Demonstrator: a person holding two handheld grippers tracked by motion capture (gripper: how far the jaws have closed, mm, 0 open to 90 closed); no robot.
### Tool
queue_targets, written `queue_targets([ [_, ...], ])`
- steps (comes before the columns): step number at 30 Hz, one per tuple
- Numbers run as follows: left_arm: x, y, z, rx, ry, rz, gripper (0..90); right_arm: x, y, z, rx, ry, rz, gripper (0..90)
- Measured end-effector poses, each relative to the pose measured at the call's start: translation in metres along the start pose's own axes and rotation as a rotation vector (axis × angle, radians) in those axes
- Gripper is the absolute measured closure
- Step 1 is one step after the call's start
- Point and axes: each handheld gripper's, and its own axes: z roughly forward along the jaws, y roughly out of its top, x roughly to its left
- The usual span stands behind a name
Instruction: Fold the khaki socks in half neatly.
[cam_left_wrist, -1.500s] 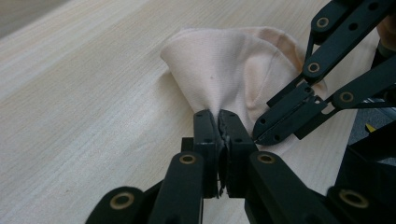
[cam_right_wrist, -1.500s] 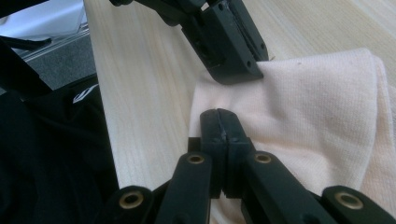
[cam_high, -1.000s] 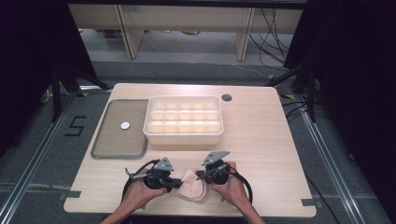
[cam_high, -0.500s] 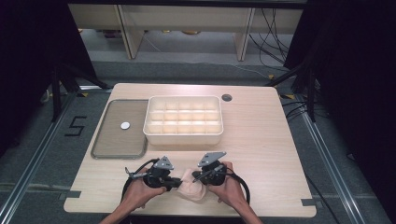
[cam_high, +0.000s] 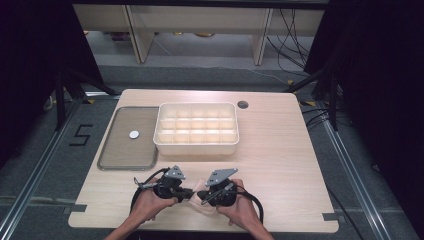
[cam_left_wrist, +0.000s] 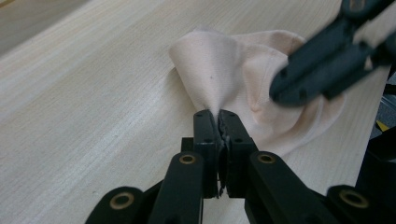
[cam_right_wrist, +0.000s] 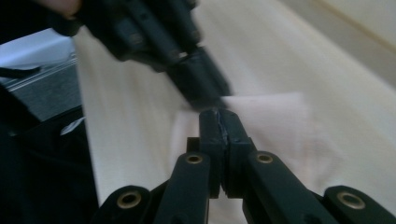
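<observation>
High view: the left gripper (cam_high: 187, 192) and right gripper (cam_high: 202, 197) are held close together at the near edge of the table (cam_high: 280, 165), tips turned toward each other, with a pale pink cloth (cam_high: 200, 200) bunched between and beneath them. A cream compartment tray (cam_high: 196, 146) is seen well beyond the grippers, and a grey flat tray (cam_high: 120, 160) with a small white disc (cam_high: 134, 134) lies beyond the left gripper. Left gripper view: the jaws are pressed together on a pinched fold of the cloth (cam_left_wrist: 224, 79), which fans out ahead on the table; the right gripper (cam_left_wrist: 280, 91) is seen just beyond, over the cloth. Right gripper view: blurred; the jaws are pressed together, the cloth's (cam_right_wrist: 271, 121) edge apparently nipped at the tips, the left gripper (cam_right_wrist: 205, 95) just ahead.
</observation>
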Motion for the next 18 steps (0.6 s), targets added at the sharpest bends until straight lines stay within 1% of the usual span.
queue_targets([
  [1,0.000,0.000,0.000,-0.001,0.002,-0.001,86.6,0.004,0.000,0.007,0.025,0.019,-0.024,89.7],
  [2,0.000,0.000,0.000,-0.001,0.004,0.001,86.6,0.004,0.000,0.007,0.025,0.019,-0.024,89.7],
  [3,0.000,0.000,0.000,-0.002,0.004,0.001,86.6,0.006,-0.002,0.013,0.043,0.028,-0.023,89.7],
  [4,0.000,0.000,0.000,-0.002,0.004,0.001,86.6,0.006,-0.002,0.013,0.043,0.028,-0.023,89.7],
  [7,0.001,0.000,0.000,0.000,0.007,0.003,86.5,0.010,-0.004,0.019,0.073,0.033,-0.030,89.7],
  [8,0.000,0.000,0.000,-0.001,0.002,0.002,86.5,0.011,-0.006,0.022,0.081,0.042,-0.033,89.7],
  [11,0.000,0.000,0.000,0.000,0.004,0.008,86.6,0.013,-0.007,0.024,0.087,0.050,-0.032,89.7],
  [12,0.000,0.000,0.000,-0.002,0.005,0.008,86.5,0.013,-0.007,0.023,0.084,0.047,-0.037,89.7],
  [13,0.000,0.000,-0.001,-0.002,0.006,0.012,86.6,0.012,-0.006,0.022,0.070,0.058,-0.037,89.3],
  [14,0.000,0.000,-0.001,-0.004,0.005,0.014,86.6,0.012,-0.005,0.018,0.063,0.054,-0.022,89.3],
  [15,0.000,0.000,-0.001,-0.004,0.005,0.014,86.6,0.012,-0.005,0.018,0.063,0.054,-0.022,89.3],
  [16,-0.001,0.000,-0.002,-0.006,0.007,0.013,86.6,0.009,-0.003,0.013,0.038,0.048,-0.025,89.3],
  [17,-0.001,0.001,-0.003,-0.006,0.008,0.021,86.6,0.005,-0.002,0.007,0.020,0.024,-0.019,89.3],
  [18,-0.002,0.002,-0.005,0.002,0.014,0.041,86.6,-0.005,-0.002,-0.004,-0.002,-0.027,0.007,89.3],
])
